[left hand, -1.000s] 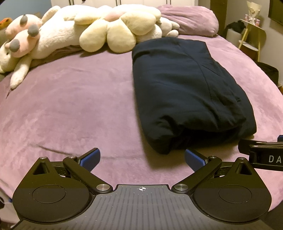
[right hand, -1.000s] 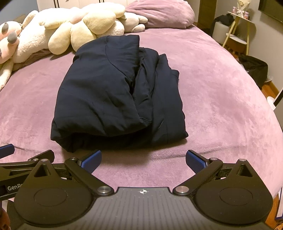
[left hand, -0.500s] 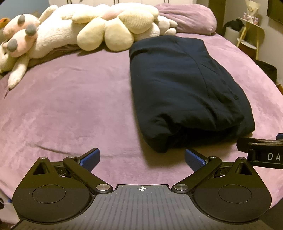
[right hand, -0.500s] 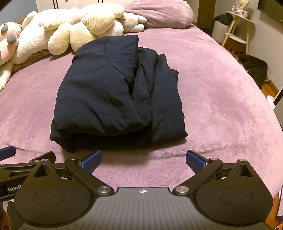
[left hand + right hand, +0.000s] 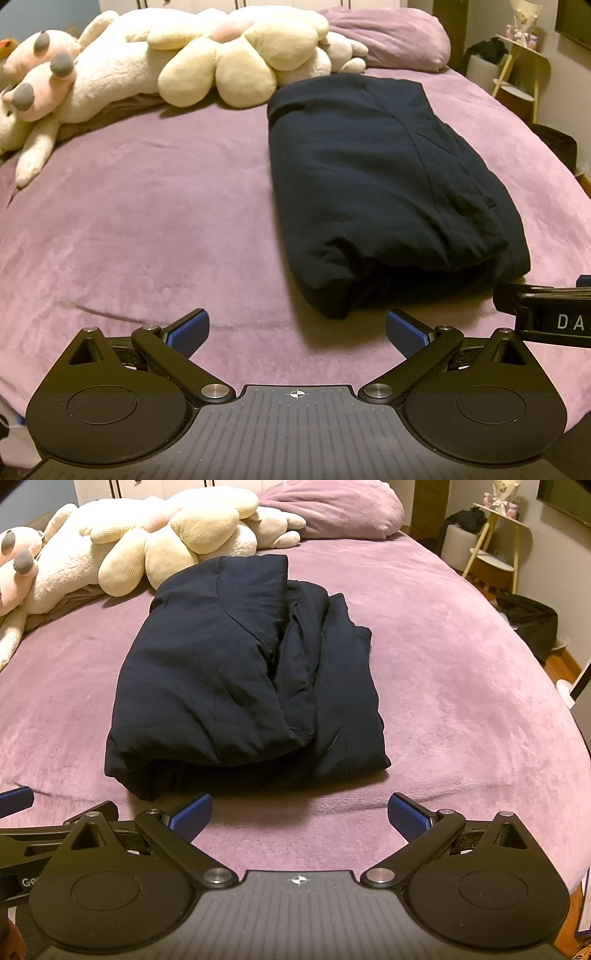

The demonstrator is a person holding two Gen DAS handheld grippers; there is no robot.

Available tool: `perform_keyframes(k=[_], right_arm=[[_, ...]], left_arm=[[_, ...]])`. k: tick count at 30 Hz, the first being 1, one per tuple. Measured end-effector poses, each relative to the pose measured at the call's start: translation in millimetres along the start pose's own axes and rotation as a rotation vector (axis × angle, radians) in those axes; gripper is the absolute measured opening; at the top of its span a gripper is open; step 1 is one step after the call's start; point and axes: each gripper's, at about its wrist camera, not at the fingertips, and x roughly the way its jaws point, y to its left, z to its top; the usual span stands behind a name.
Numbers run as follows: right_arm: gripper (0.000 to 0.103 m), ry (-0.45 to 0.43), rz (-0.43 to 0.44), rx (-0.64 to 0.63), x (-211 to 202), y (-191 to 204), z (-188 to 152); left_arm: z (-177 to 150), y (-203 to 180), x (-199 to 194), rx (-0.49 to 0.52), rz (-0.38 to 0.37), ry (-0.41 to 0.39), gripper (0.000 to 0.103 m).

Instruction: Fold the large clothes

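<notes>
the dark navy garment (image 5: 243,672) lies in the middle of the purple bed cover (image 5: 461,686), already folded into a long bundle that runs from near to far, with a top flap laid over its left side and rumpled layers showing along its right. its near end is thick and rounded, which suggests the cloth is doubled over itself there. i'd judge the folding is well along, with perhaps one more fold from near to far left to make it compact.

the left gripper (image 5: 295,332) and the right gripper (image 5: 300,812) both hover just short of that near end, each with its blue-padded fingers spread wide and nothing between them. they sit side by side, the left one off the bundle's near left corner, the right one facing its near edge squarely, placed as if to take that edge at two points.

at the far left a heap of plush toys (image 5: 207,62) lies just beyond the garment's far end, with a purple pillow (image 5: 332,509) behind. a fold carried too far could bump them. a small stool and shelf (image 5: 491,542) stand off the bed at far right, well apart.
</notes>
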Motion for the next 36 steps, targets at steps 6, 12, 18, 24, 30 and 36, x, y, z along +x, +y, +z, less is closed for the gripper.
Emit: perform_keyframes(k=[6,12,18,24,30,36], right_arm=[[0.101,0.0,-0.003,0.003,0.1,-0.9,0.4],[0.101,0.0,-0.003,0.001,0.4,-1.0,0.8],[0.101,-0.003,-0.005,0.003,0.3,-1.1,0.8],[0.101,-0.002,-0.008,0.004,1.2,-2.7,0.7],[0.101,-0.002,-0.009,0.004,1.5,-3.1,0.5],[0.101,-0.001,-0.01,0.004,1.6,-3.2,0.5]], left_arm=[[0.3,0.4,-0.5,-0.003,-0.001,-0.001,0.103],[1.4,1.0,-1.5,-0.004,-0.003,-0.002,0.103],[1.7,-0.1,-1.5,-0.001,0.003,-0.006,0.103],[1.4,-0.3,-0.7,-0.003,0.0,-0.005,0.103],[1.7,1.4,1.2,-0.004,-0.004,0.002,0.103],[1.5,1.2,1.7,-0.006,-0.009,0.006,0.103]])
